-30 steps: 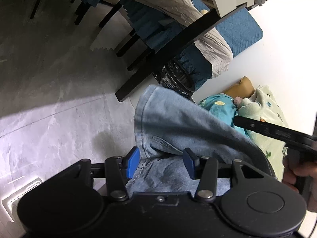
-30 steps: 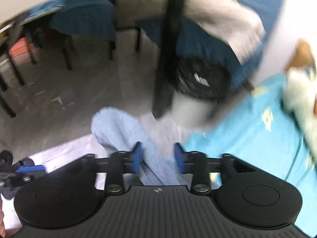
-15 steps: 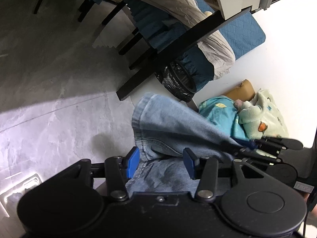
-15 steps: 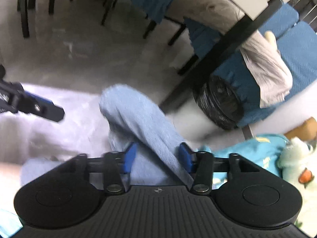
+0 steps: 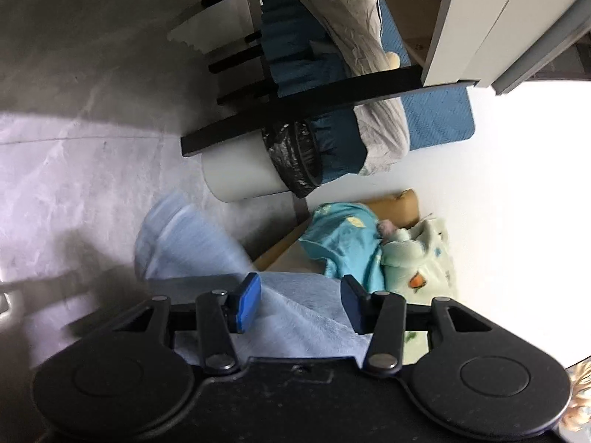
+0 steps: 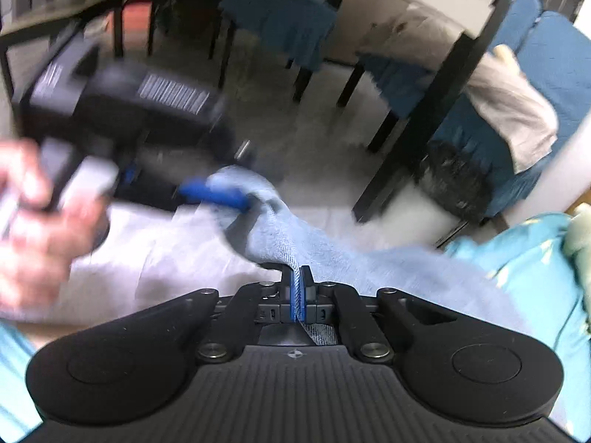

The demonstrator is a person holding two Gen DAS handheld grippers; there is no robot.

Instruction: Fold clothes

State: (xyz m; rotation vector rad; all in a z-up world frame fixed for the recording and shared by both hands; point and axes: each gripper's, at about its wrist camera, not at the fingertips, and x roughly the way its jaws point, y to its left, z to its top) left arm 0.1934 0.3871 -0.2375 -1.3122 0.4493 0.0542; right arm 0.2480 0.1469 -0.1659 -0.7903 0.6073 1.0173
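Grey floor (image 5: 74,170) and blue chairs (image 6: 280,11) sit behind the white desk (image 5: 517,221), where the right gripper (image 6: 297,288) pinches an edge of the light blue jeans (image 6: 332,254) tight, and the left gripper (image 5: 299,302) is partly open around them, pads not touching the cloth.

the far end of the denim garment (image 5: 173,243) ahead of the left claw is smeared by motion. the person's hand (image 6: 33,236) and the other claw (image 6: 218,193), left of the right claw, are blurred.
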